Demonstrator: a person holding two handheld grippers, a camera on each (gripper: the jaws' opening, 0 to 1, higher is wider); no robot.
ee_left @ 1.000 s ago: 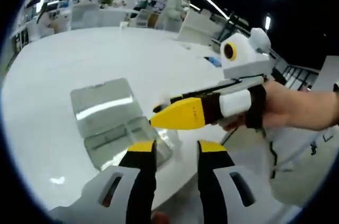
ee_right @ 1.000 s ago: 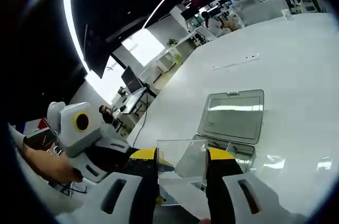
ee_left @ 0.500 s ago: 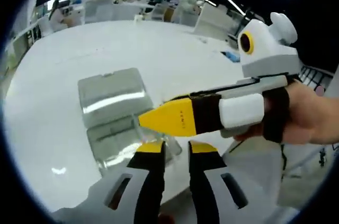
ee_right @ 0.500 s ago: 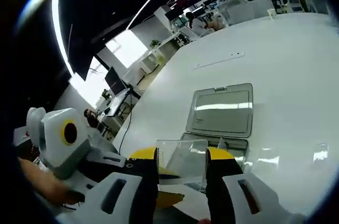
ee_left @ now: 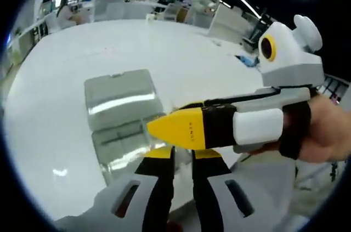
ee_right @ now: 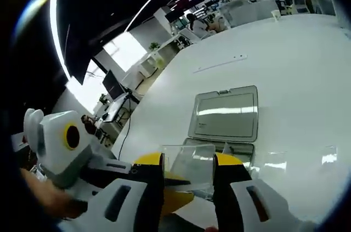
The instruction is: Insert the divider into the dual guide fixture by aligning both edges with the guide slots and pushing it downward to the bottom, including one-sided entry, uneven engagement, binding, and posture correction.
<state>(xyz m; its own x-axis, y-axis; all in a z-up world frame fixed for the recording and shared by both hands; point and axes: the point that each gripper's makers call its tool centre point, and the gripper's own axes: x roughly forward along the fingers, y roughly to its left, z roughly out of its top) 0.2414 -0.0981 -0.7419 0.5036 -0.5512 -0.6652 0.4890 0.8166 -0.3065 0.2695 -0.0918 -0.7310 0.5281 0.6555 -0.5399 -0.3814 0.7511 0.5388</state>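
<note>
Now | right claw [ee_right: 186,174] grips divider [ee_right: 189,163] | left claw [ee_left: 181,158] narrow, near fixture [ee_left: 123,128]

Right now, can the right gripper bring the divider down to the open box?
Probably yes: the right gripper holds the divider just before the box, though the left gripper sits close underneath.

Big white round table [ee_left: 49,111] [ee_right: 296,56]. Clear plastic box [ee_left: 123,114] [ee_right: 225,125] lies on it near edge, lid open flat behind it.
</note>
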